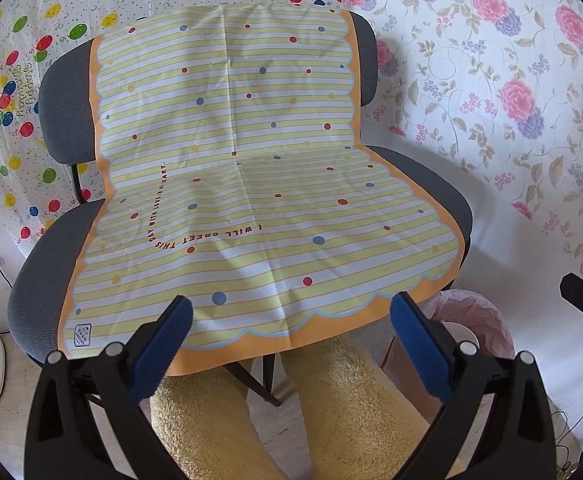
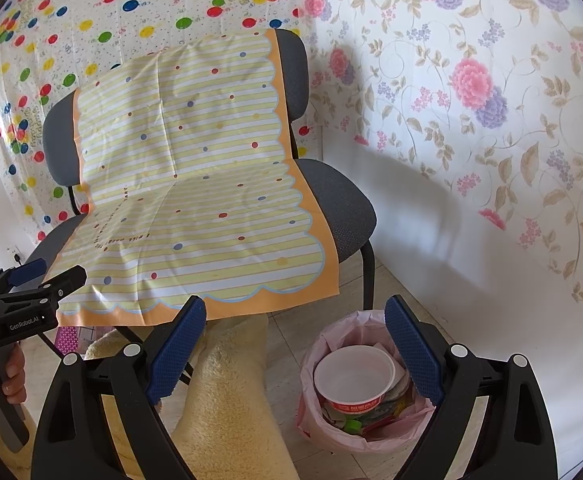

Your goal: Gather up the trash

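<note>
The chair (image 1: 423,184) stood against the papered wall, with the striped plastic sheet (image 1: 227,160) draped over its back and seat; no loose trash showed on it. Below the seat's right front corner, on the floor, stood the trash bin (image 2: 323,428) with its pink liner, already holding a white bowl (image 2: 353,376) and mixed wrappers. My right gripper (image 2: 295,356) hovered just above and beside the bin, jaws spread wide and holding nothing. My left gripper (image 1: 291,344) faced the sheet's front edge, jaws equally wide and empty. I judged collection nearly complete, or between items. To proceed well, I needed to scan the seat and floor for remaining pieces, keep the jaws open on approach, close only once a piece sat squarely between the pads (image 2: 411,352), and release well inside the liner rim.
</note>
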